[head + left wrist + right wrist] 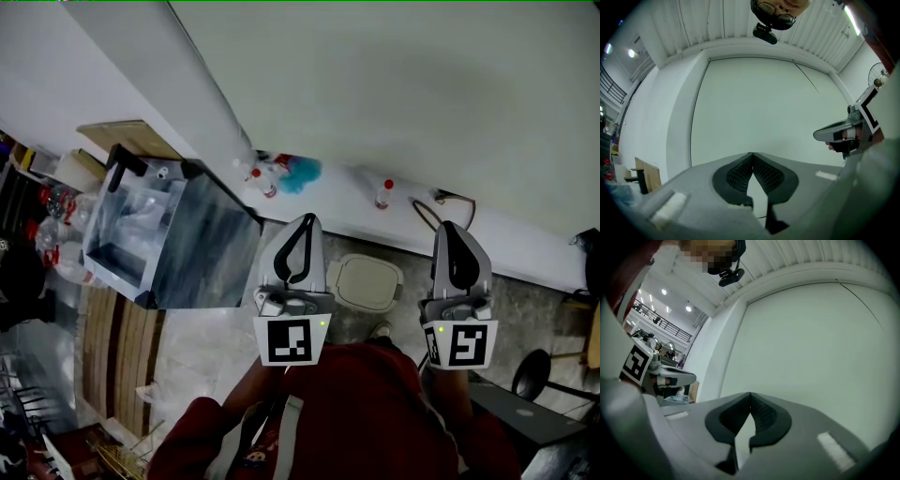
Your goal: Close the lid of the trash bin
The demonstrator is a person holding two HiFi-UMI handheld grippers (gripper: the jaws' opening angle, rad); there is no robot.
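Room: a plain white wall [394, 84] fills the space ahead, and both gripper views face it.
Floor: grey speckled floor [216, 347]. A white ledge [506, 239] runs along the wall's foot and carries small red-capped bottles [382, 193].
Clear container: a large see-through box [155, 234] stands at the left, well apart from both grippers.
Trash bin: a beige trash bin [367, 281] sits on the floor beside the ledge. From above it shows between the 2 grippers, nearer the left one. Its lid lies flat on top, and nothing touches it.
Left gripper [306, 223]: points at the wall. Its fingers [736, 176] meet at the tips, with nothing between them.
Right gripper [448, 227]: points at the wall alongside the left. Its fingers [764, 416] are likewise pressed together and empty.
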